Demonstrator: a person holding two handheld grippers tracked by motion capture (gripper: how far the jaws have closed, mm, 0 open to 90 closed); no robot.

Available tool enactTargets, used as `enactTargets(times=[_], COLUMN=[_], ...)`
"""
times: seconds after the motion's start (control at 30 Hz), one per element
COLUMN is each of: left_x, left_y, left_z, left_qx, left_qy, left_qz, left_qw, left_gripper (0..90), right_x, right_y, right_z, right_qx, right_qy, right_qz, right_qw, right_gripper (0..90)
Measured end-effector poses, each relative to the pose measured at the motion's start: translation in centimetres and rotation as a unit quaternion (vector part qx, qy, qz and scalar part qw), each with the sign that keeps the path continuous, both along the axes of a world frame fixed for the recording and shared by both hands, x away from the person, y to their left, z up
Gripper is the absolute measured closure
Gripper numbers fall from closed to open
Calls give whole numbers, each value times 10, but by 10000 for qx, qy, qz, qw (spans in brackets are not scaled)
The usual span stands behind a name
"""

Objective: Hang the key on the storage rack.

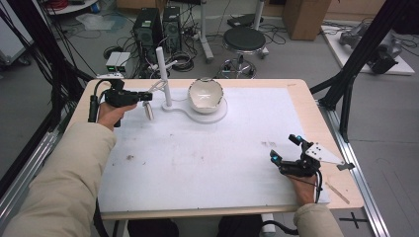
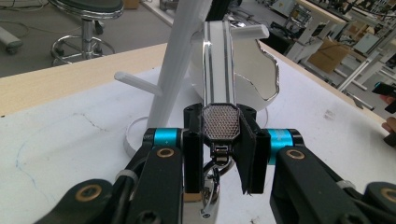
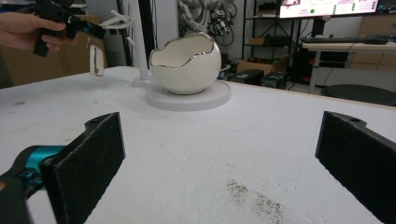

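Keychain (image 2: pixel 218 126), a silvery strip with a clasp, is pinched in the left gripper (image 1: pixel 146 96) jaws at the tabletop's (image 1: pixel 207 163) far left, hanging long axis vertical just left of the white peg stand (image 1: pixel 163 74). Egg-shaped bowl (image 1: pixel 205 94) stands right of it. Right gripper (image 1: pixel 285 148), jaws spread, rests well apart, near right.

A mat (image 1: pixel 207 163) covers most of the tabletop (image 1: pixel 301 94), leaving its edges bare. Near the far edge, left of centre, a stand (image 1: pixel 163 74) rises from a base, and an egg-shaped bowl (image 1: pixel 205 94) sits on the round plate just right of it. The left gripper (image 1: pixel 146 97) is left of the stand, a keychain (image 1: pixel 148 111) hanging from it above the mat. The right gripper (image 1: pixel 285 148) rests near the near right corner
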State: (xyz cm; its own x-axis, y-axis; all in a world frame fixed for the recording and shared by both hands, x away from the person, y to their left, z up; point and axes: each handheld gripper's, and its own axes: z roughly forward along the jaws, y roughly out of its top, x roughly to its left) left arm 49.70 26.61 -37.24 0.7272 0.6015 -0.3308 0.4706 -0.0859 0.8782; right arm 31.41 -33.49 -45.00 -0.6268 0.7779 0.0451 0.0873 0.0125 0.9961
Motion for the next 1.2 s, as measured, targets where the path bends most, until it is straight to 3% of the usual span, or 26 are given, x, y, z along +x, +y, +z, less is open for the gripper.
enactTargets(times=[0.13,0.27,0.3,0.37,0.43,0.57,0.6,0.7,0.8,0.9,1.07,1.2], left_x=[1,-1,-1,-2,-5,-18,-23,-41,-62,-83,-118,-149], left_y=[-1,-3,-4,-4,-4,0,1,7,14,20,21,21], left_z=[-1,-1,-1,0,3,9,12,18,22,19,7,-6], left_qx=[73,378,458,567,726,609,577,476,439,481,525,439], left_qy=[-1,-119,-200,-269,-368,-650,-663,-987,-1290,-1453,-1732,-1848], left_qz=[21,170,248,282,292,475,509,547,486,426,290,254], left_qw=[10000,9991,9984,9976,9963,9949,9948,9925,9895,9873,9831,9815], left_gripper=[741,723,682,506,460,228,179,22,17,17,17,17], right_x=[0,-1,-1,-1,-1,-1,-1,-1,-1,-1,-1,-1], right_y=[0,0,0,0,0,0,0,-1,-1,-1,-1,-1], right_z=[0,0,0,0,0,0,0,-1,-1,-1,-1,-1], right_qx=[28,-9,4,-7,-6,35,45,40,55,92,50,35], right_qy=[14,8,36,5,7,52,46,-33,-13,-9,-29,-49], right_qz=[-10,-9,-20,-30,-34,-57,-62,-84,-87,-81,-86,-93], right_qw=[10000,10000,10000,10000,10000,10000,10000,10000,9999,9999,9999,9999], right_gripper=[5,5,5,5,5,5,5,5,5,4,5,5])
